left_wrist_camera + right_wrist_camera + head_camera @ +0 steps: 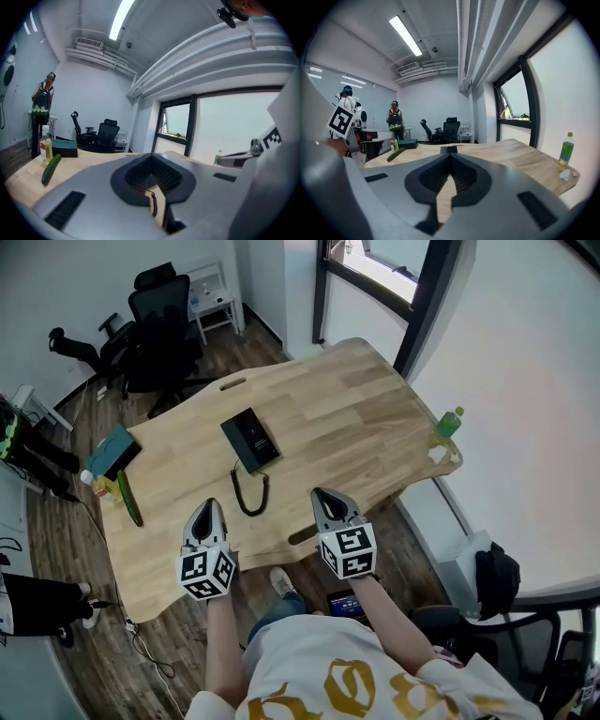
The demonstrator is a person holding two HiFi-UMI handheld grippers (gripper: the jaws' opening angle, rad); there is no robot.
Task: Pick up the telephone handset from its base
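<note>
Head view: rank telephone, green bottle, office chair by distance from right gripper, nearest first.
From the right gripper:
1. telephone, ahead-left on the table
2. green bottle, table's right edge
3. office chair, on floor, far left

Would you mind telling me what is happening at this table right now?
A person holds a gripper in each hand over the near edge of the table. The left gripper and the right gripper both have their jaws together and hold nothing. The black telephone lies just ahead of them, its cord curling toward the grippers. The handset appears to sit on the base, not yet picked up.
</note>
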